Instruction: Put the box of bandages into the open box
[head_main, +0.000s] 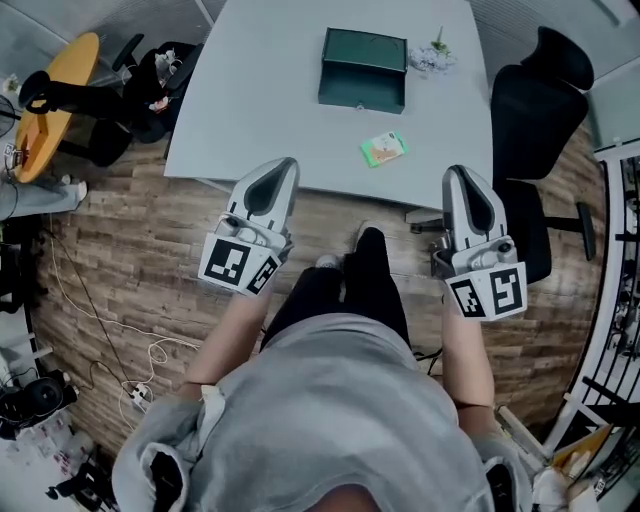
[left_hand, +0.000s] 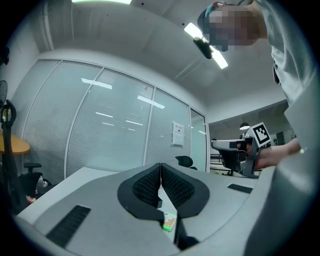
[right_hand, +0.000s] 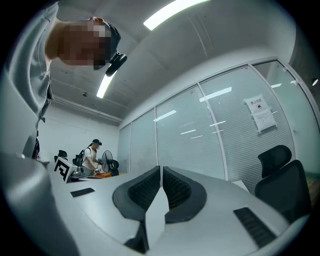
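Evidently nothing done yet: box of bandages (head_main: 384, 149) lying on table (head_main: 270, 90), near side, right of centre, untouched. Open box (head_main: 363, 70) standing farther back, apart from it. Left gripper (head_main: 280, 172) and right gripper (head_main: 460, 178) hovering short of near table edge, jaws pressed together, carrying nothing. Counting: one box of bandages, one open box, two grippers. Pick-up and placing remaining.

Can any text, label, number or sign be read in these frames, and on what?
No text can be read.
White paper notice on the glass wall: print too small.
Small green and orange bandage box on the white table: print blurred.
Black-and-white square markers on the two cubes: patterns, no words.
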